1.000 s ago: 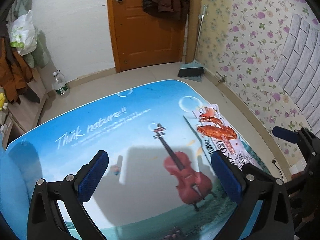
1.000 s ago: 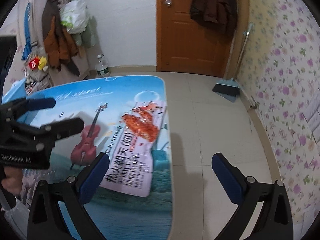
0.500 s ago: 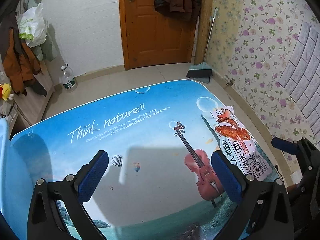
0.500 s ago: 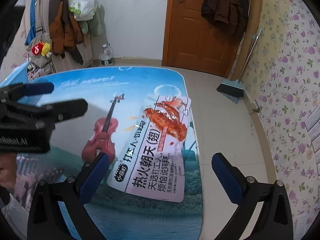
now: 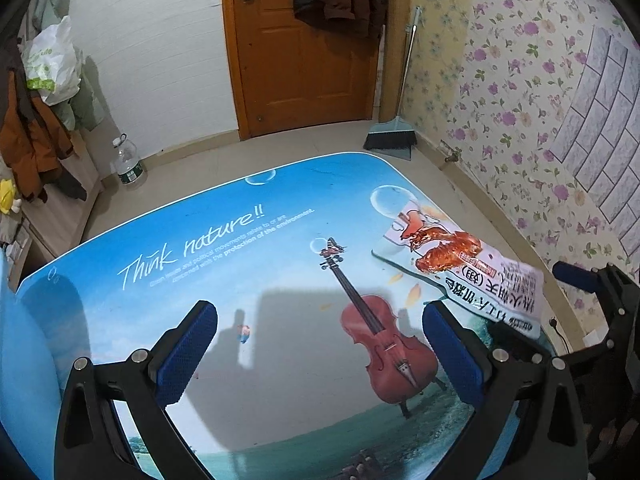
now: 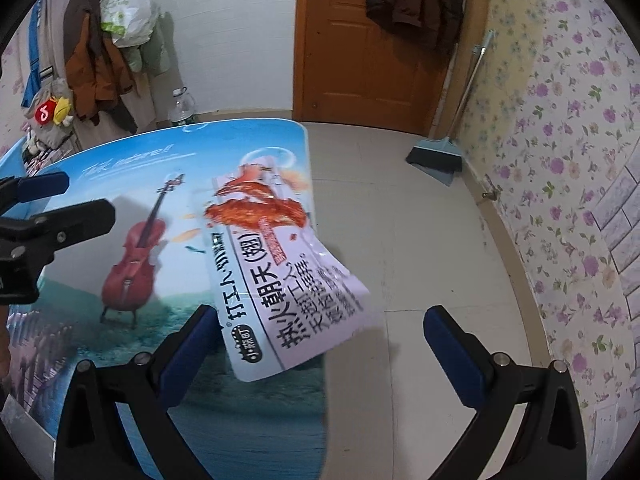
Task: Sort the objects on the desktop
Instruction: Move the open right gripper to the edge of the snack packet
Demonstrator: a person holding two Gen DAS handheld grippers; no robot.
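Note:
A flat snack packet (image 6: pixel 280 268) with a red chicken-wing picture and black Chinese text lies at the right edge of the blue printed table (image 6: pixel 160 300), its near end sticking out past the edge and lifted. It also shows in the left wrist view (image 5: pixel 468 268). My right gripper (image 6: pixel 320 344) is open, its jaws wide on either side of the packet's near end, the left finger (image 6: pixel 188 344) just beside it. My left gripper (image 5: pixel 320 352) is open and empty over the table's middle, above the printed violin.
The table's right edge drops to a tiled floor (image 6: pixel 400 200). A broom and dustpan (image 6: pixel 440 156) lean at the floral wall by the wooden door (image 6: pixel 368 40). Coats and bags (image 6: pixel 100 52) hang at the left, with a water bottle (image 5: pixel 128 160) below.
My right gripper has moved in on the packet, which now looms large between its fingers with its near end raised off the table edge. The left gripper has shifted slightly.

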